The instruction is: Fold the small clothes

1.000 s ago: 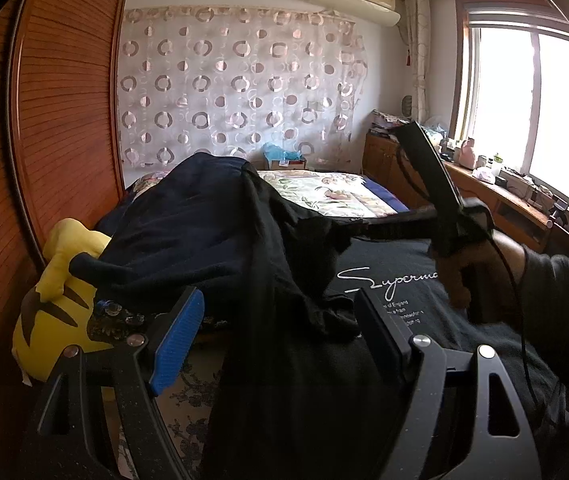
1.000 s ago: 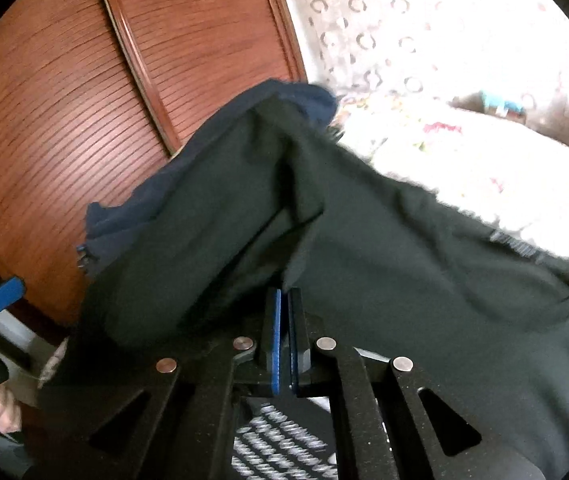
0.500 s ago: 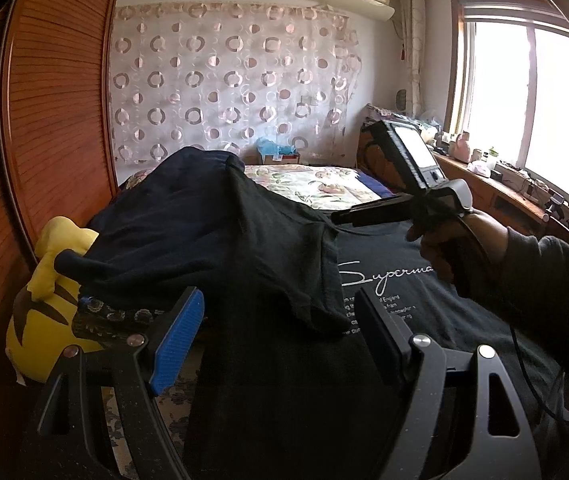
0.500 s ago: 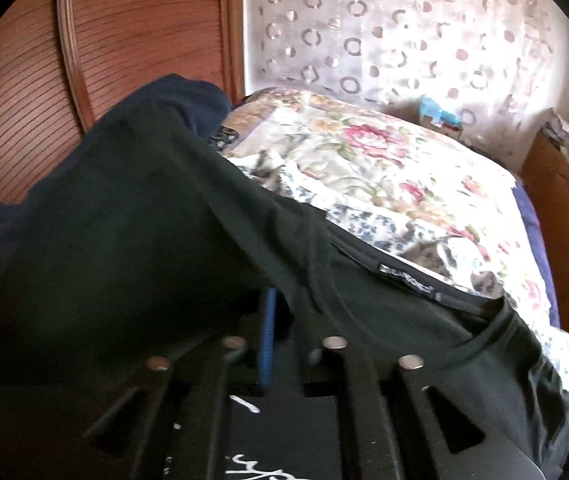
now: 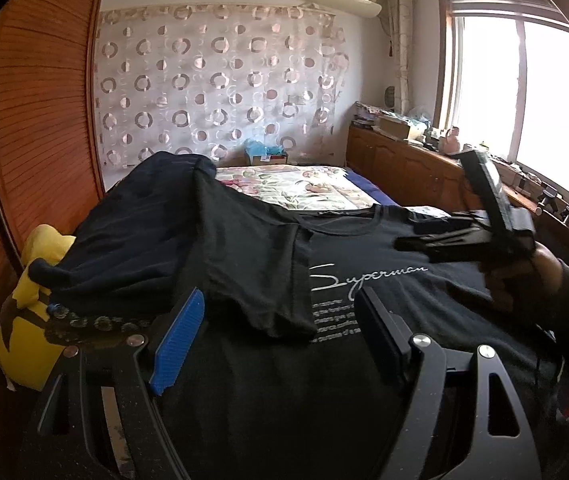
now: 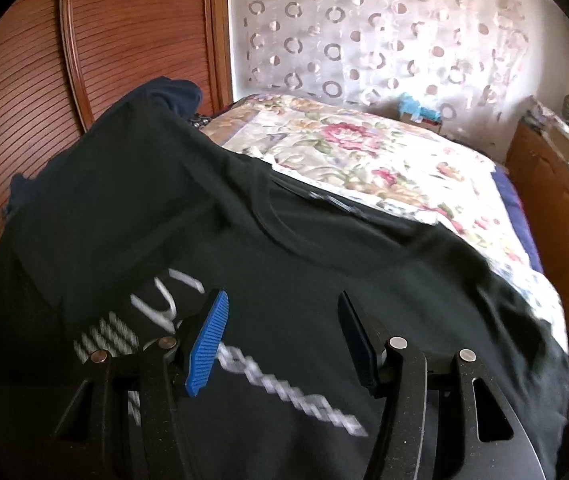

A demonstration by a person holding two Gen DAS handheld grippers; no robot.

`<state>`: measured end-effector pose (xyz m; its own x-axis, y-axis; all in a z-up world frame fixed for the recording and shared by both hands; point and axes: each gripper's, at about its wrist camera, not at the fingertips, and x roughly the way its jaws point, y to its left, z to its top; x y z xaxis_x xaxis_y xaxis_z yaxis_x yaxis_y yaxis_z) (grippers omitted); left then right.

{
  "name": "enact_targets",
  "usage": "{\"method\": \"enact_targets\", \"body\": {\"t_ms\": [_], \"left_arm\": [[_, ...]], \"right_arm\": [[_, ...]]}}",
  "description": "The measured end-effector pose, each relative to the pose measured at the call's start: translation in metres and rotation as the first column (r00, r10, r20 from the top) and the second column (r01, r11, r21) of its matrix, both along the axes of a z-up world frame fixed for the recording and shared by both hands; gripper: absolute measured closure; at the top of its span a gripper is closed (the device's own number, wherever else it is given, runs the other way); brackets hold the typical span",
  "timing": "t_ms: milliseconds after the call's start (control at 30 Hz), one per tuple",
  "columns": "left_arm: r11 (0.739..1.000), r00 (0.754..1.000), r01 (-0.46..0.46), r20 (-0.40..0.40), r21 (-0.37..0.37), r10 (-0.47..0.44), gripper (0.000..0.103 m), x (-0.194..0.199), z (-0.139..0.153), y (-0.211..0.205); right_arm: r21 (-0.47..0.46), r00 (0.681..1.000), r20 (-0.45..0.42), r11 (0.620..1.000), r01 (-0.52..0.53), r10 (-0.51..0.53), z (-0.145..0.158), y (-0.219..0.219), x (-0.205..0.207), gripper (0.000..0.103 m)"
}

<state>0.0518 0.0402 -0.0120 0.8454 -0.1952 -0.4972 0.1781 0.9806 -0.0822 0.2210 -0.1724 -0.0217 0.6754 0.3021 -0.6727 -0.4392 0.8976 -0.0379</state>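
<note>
We see a black T-shirt (image 5: 364,280) with white "Superman" lettering spread on the bed (image 5: 300,184), its left sleeve (image 5: 260,264) folded in over the chest. Our left gripper (image 5: 280,336) hovers over the folded sleeve, jaws wide apart with nothing gripped. Our right gripper (image 6: 282,340) sits above the chest print, jaws opening, no cloth between them. The shirt's hem is cut off below. A dark garment (image 5: 136,220) partly hides a yellow plush toy (image 5: 24,320).
</note>
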Motion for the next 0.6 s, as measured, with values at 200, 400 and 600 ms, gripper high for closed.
{"method": "enact_targets", "body": {"t_ms": [200,400,600], "left_arm": [[0.999,0.999,0.031,-0.016,0.007,-0.031,0.025,0.003,-0.005,-0.018],[0.998,0.997,0.068,-0.035,0.004,-0.068,0.025,0.004,-0.01,-0.035],[0.991,0.99,0.13,-0.065,0.025,-0.128,0.025,0.016,-0.015,-0.059]], "right_arm": [[0.091,0.999,-0.009,0.995,0.041,-0.04,0.008,-0.037,-0.049,0.044],[0.082,0.992,0.02,0.989,0.12,-0.122,0.008,-0.085,-0.091,0.044],[0.03,0.966,0.039,0.967,0.253,-0.254,0.007,-0.134,-0.117,0.044]]}}
